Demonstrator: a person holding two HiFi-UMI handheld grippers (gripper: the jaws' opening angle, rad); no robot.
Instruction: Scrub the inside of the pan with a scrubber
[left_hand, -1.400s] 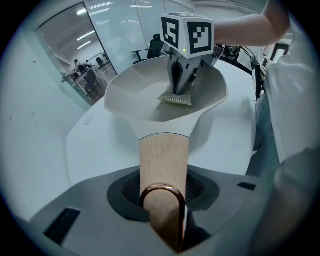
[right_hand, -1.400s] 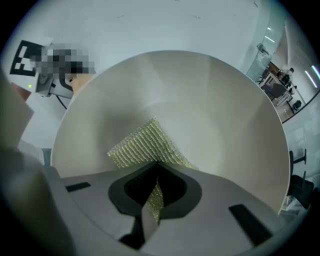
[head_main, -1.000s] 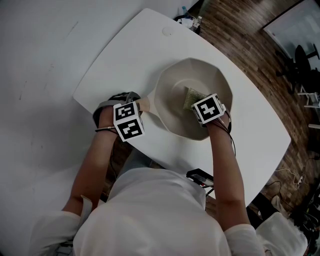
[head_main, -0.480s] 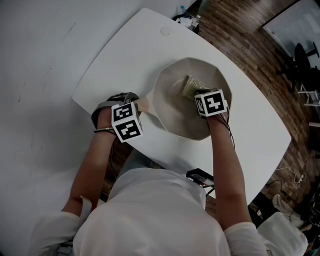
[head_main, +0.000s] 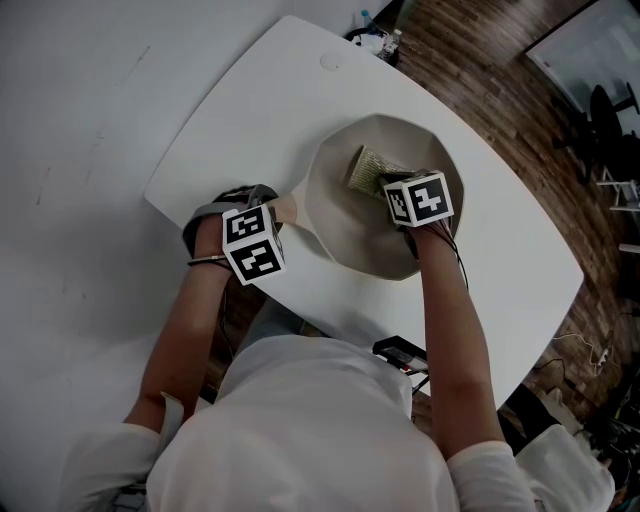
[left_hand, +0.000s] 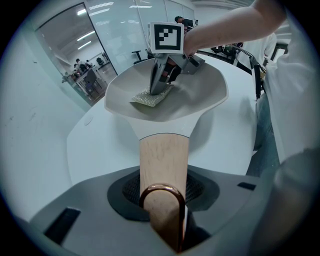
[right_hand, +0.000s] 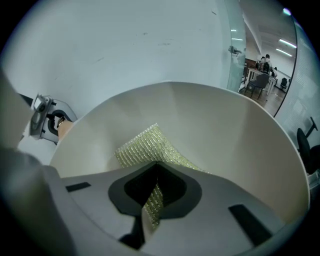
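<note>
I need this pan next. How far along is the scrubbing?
Done: the left gripper is clamped on the wooden handle of the pan, and the right gripper grips the scrubber. In hand: the scrubber rests on the pan's inside floor. Left: the rest of the inside; how clean it is I cannot tell.

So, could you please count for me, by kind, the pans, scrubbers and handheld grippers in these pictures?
cream pan with a wooden handle: 1
yellow-green mesh scrubber: 1
handheld two-jaw grippers: 2, the left gripper and the right gripper
Total: 4
</note>
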